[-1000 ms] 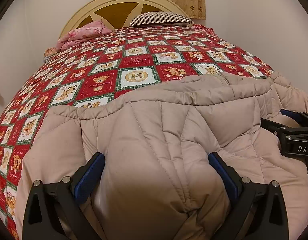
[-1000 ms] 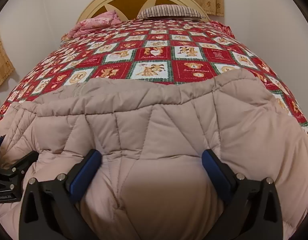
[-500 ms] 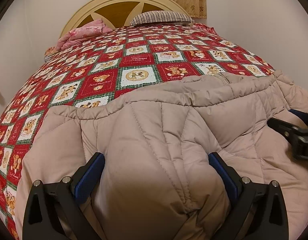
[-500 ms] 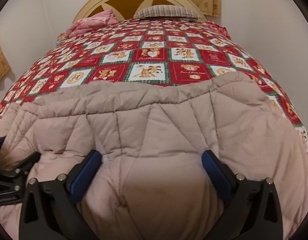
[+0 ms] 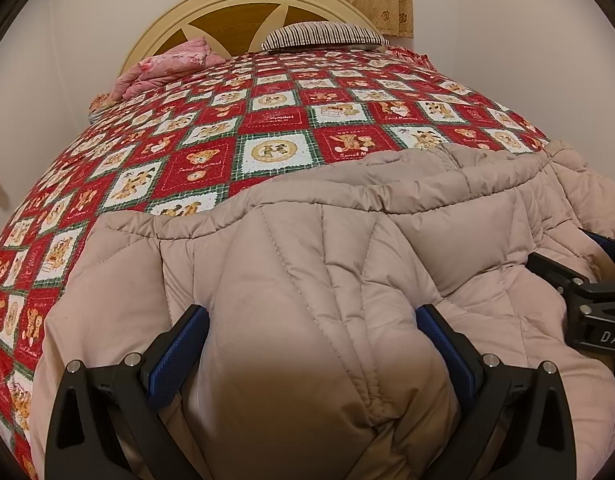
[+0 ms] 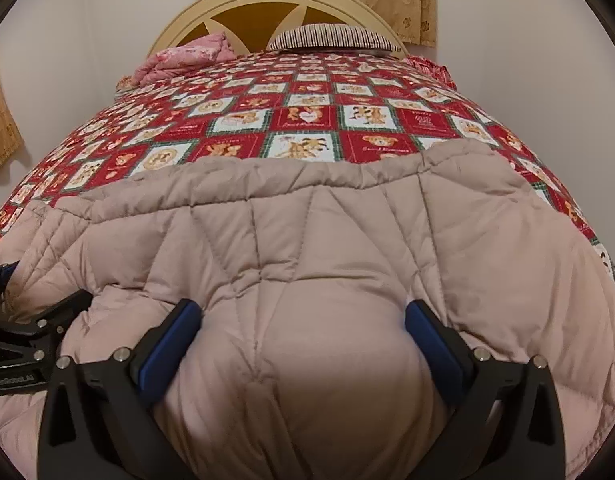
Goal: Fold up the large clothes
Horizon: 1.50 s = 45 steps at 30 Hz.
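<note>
- Left wrist view: your left gripper (image 5: 311, 344) has its blue-padded fingers (image 5: 177, 354) spread wide, and a thick bulge of the beige padded coat (image 5: 307, 264) fills the gap and presses on both pads. You have the bunched fabric in its grip.
- The coat lies across the near end of the bed (image 5: 267, 116), over the red patchwork quilt (image 5: 203, 164); its seamed edge runs side to side ahead of your fingers.
- Your right gripper (image 5: 587, 284) shows at the right edge, resting on the coat.
- Right wrist view: your right gripper (image 6: 303, 328) is also opened wide around a rounded fold of the coat (image 6: 327, 240), both pads against it.
- The coat's hem crosses the quilt (image 6: 307, 116) ahead; the left gripper (image 6: 31, 332) sits at the left edge on the same fabric.
- A striped pillow (image 6: 331, 38) and a pink blanket (image 6: 187, 54) lie by the headboard (image 6: 267, 4).
</note>
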Tool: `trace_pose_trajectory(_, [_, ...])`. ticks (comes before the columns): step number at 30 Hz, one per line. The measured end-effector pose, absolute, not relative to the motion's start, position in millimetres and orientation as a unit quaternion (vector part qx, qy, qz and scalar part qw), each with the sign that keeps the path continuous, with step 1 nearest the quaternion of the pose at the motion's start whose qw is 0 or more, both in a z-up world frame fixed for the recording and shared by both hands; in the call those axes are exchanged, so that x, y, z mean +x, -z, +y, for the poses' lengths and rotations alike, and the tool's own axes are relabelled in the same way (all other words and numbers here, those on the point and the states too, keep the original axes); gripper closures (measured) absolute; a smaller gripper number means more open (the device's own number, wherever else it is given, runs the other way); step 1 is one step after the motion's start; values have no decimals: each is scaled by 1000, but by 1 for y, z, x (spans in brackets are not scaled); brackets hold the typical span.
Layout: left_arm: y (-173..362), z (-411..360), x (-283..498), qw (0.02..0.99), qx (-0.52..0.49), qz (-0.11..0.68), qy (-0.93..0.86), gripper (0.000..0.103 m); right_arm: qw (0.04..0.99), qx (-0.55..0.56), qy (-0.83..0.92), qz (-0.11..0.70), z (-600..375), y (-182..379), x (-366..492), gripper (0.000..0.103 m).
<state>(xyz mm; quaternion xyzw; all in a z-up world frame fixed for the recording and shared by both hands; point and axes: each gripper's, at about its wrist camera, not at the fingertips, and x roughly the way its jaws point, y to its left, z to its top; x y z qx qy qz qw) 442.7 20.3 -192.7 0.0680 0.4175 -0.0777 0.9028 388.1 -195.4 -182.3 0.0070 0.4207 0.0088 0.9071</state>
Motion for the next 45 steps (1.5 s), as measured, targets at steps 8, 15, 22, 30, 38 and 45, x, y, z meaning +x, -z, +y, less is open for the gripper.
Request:
trace_pose_trajectory(8, [192,20,443,903,71,418,74,1,902,-23,9,431,-188,186,394,0])
trace_pose_trajectory(15, [192,20,442,903,72,418,73,1,899,-32,12,436,-186,189,396,0])
trace_pose_trajectory(22, [192,20,442,903,72,418,72,1,898,-37,15,437,-183,189,398,0])
trace_pose_trajectory(30, [192,20,441,903,73,418,71,1,898,-41,17,438,-182,190,399,0])
trace_pose_trajectory(38, [184,26,442,895,64,434,80,1,898,-40,16,438,-182,191,400,0])
trace_pose_trajectory(45, [104,90,353,923,4,376,85,1,899,-37,15,437,-183,191,400,0])
